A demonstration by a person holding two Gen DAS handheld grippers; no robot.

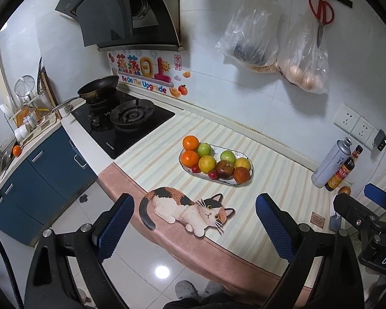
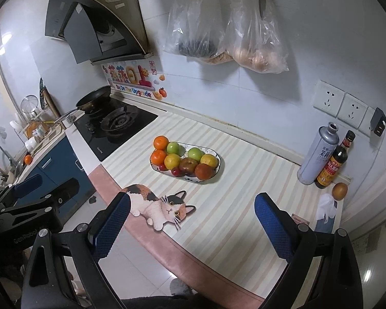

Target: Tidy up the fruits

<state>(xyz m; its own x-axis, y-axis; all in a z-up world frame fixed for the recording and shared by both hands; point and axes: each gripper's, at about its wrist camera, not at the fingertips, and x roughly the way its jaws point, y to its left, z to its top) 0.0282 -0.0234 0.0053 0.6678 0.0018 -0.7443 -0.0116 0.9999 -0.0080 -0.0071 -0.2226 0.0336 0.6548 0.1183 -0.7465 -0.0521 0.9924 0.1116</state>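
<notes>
An oval white plate [image 1: 240,184] [image 2: 218,157] on the striped counter mat holds two oranges [image 1: 190,143], two green apples [image 1: 204,149], yellow citrus [image 1: 207,164], a dark red-brown fruit [image 1: 225,169], a red-orange fruit [image 1: 242,175] and small red cherry tomatoes [image 1: 213,174]. My left gripper [image 1: 194,228] is open and empty, held back above the counter's front edge, near the cat picture [image 1: 190,211]. My right gripper [image 2: 191,228] is open and empty, likewise short of the plate. A brown round fruit [image 2: 339,191] lies alone at the right, by the bottles.
A grey can [image 2: 317,152] and a dark sauce bottle [image 2: 332,164] stand at the right by the wall. A gas hob [image 1: 123,123] with a frying pan [image 1: 97,88] is at the left. Plastic bags [image 1: 278,49] and red scissors hang above. White tissue [image 2: 326,207] lies at the counter's right end.
</notes>
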